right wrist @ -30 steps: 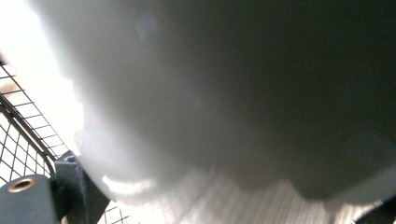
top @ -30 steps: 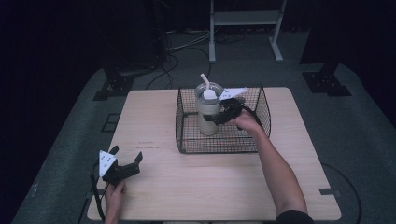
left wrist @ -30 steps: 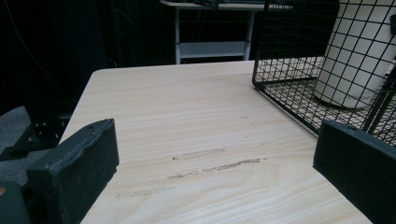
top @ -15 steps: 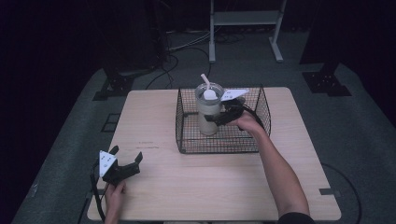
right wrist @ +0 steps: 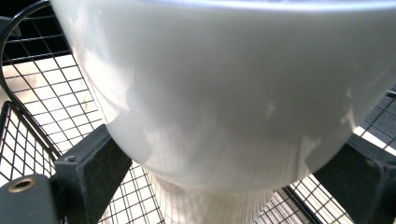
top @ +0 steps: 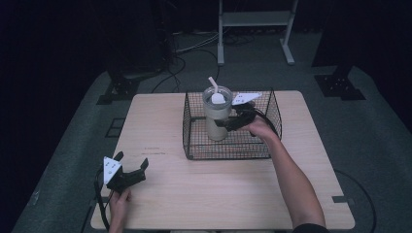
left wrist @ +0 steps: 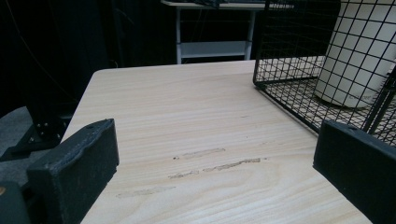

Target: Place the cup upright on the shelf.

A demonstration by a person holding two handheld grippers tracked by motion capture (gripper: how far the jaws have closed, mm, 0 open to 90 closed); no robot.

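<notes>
A cream tumbler with a clear lid and a white straw stands upright inside the black wire basket at the back middle of the table. My right gripper reaches into the basket from the right and is shut on the tumbler. In the right gripper view its two jaws press against both sides of the tumbler, with the basket mesh below. My left gripper rests open near the table's front left corner, with nothing between its jaws. The left gripper view looks across bare wood to the basket and tumbler.
The light wooden table sits on a grey floor with dark surroundings. A white metal stand is behind the table, and cables lie on the floor at the back left. Faint scuff marks cross the wood ahead of my left gripper.
</notes>
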